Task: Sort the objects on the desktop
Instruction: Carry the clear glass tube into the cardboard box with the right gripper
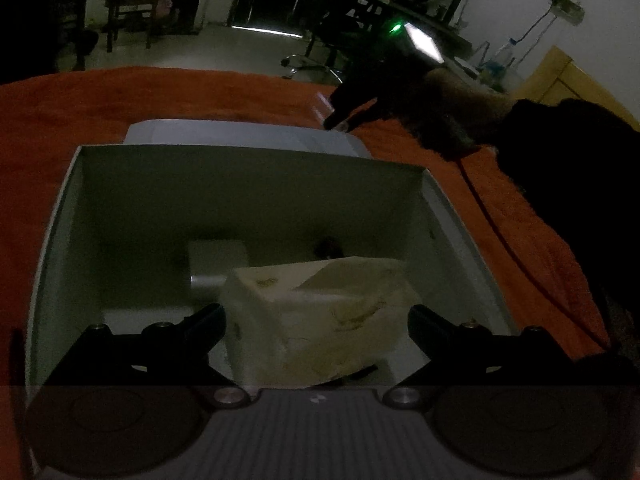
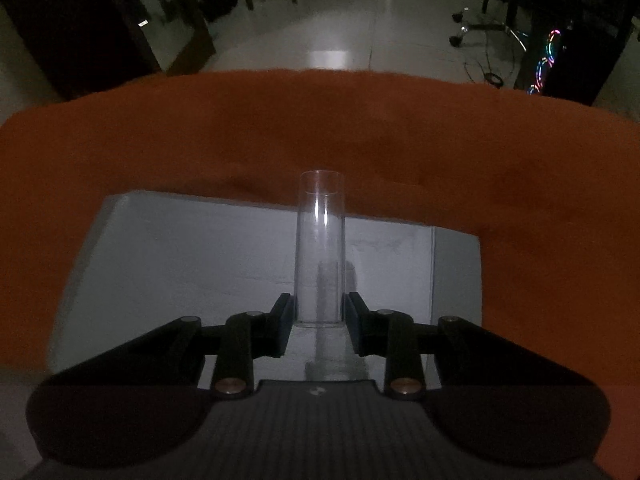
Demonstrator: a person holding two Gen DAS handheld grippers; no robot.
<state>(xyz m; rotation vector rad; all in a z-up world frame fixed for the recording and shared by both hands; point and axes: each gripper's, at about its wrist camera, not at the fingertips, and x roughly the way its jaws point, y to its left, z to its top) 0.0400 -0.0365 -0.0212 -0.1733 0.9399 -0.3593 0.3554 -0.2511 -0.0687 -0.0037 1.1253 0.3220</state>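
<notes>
In the left wrist view my left gripper (image 1: 316, 320) is shut on a cream, stained block (image 1: 320, 316) and holds it inside an open grey-white box (image 1: 52, 240). A small white and silver item (image 1: 212, 268) lies on the box floor behind the block. In the right wrist view my right gripper (image 2: 319, 312) is shut on a clear glass tube (image 2: 320, 248), upright above a flat grey box lid (image 2: 180, 260). The right gripper also shows in the left wrist view (image 1: 340, 116), dark, beyond the box.
An orange cloth (image 2: 320, 128) covers the table; its far edge drops to a tiled floor. The grey lid (image 1: 240, 136) lies just behind the box. A red cord (image 1: 500, 232) runs along the box's right side. A person's dark sleeve (image 1: 580, 200) is at the right.
</notes>
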